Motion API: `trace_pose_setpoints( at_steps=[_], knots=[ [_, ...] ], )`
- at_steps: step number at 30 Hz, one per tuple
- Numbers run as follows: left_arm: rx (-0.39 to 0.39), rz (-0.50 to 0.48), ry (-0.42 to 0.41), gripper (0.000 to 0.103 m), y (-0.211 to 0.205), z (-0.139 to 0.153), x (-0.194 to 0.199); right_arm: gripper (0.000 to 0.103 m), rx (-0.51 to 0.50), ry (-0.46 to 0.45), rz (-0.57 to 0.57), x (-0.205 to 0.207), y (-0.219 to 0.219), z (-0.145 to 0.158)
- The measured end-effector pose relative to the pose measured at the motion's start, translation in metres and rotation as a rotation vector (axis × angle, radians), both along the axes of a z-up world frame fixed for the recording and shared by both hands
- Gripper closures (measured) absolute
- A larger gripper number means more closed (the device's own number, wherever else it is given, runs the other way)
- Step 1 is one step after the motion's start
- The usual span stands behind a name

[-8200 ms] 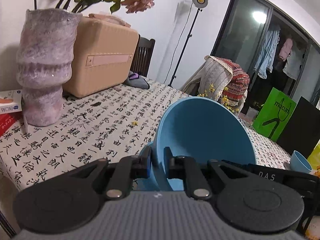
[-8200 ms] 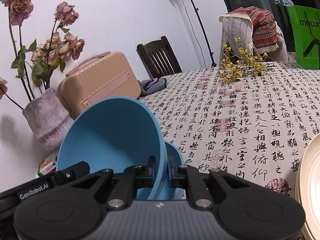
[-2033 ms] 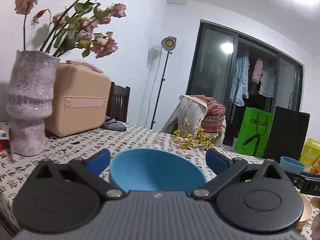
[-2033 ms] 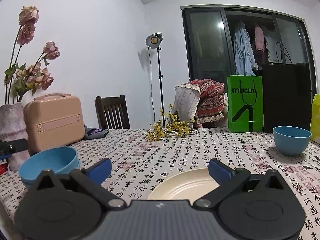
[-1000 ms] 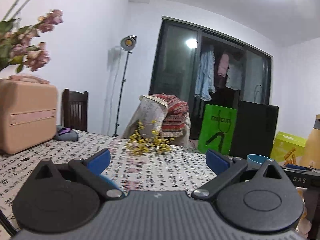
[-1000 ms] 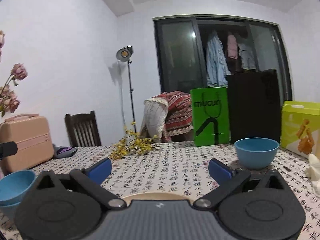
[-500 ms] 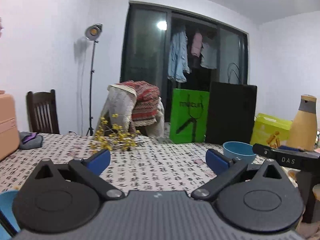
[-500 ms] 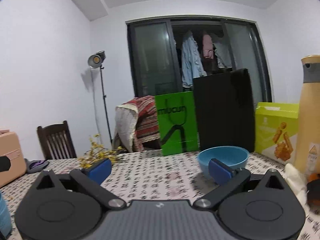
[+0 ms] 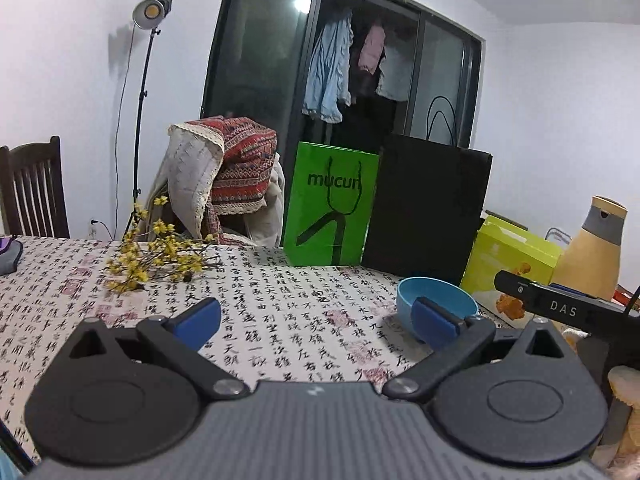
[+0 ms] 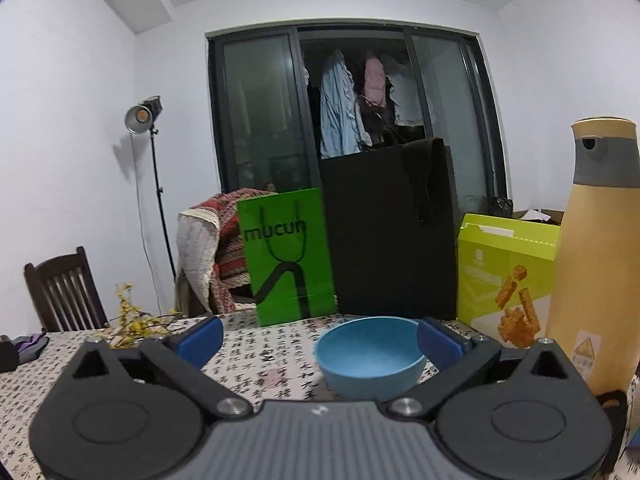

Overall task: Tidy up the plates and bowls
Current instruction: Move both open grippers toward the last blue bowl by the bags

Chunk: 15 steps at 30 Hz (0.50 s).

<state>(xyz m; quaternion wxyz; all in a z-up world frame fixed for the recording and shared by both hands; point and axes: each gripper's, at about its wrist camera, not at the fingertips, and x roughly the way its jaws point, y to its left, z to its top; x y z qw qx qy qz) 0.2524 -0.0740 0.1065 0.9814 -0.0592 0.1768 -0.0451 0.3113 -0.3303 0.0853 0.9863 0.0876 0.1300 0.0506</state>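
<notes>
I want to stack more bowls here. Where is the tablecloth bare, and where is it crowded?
Bare tablecloth runs between the yellow flower sprig and the blue bowl, in front of the green bag. It is crowded behind and right of the bowl: black bag, yellow-green box, tan bottle.

A green bag (image 10: 289, 257) stands beside a black bag (image 10: 390, 232); yellow flowers (image 9: 154, 250) lie on the tablecloth (image 9: 280, 300).

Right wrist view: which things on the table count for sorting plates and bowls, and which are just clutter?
For the job:
- blue bowl, upright, in front of the open right gripper
- left gripper, open and empty

Lying about:
- green bag
- black bag
- yellow-green box
- tan bottle
- yellow flower sprigs
</notes>
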Motion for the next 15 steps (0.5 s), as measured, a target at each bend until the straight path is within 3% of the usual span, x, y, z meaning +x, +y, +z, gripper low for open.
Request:
trace_pose_setpoints(
  at_steps=[8, 15],
  knots=[
    [0.000, 0.024, 0.031, 0.000, -0.023, 0.021, 0.046, 0.000, 0.004, 0.027, -0.074, 0.046, -0.021, 0.019],
    [-0.091, 0.049, 0.135, 0.000, -0.032, 0.016, 0.097, 0.000, 0.063, 0.098, -0.103, 0.096, -0.035, 0.017]
  ],
)
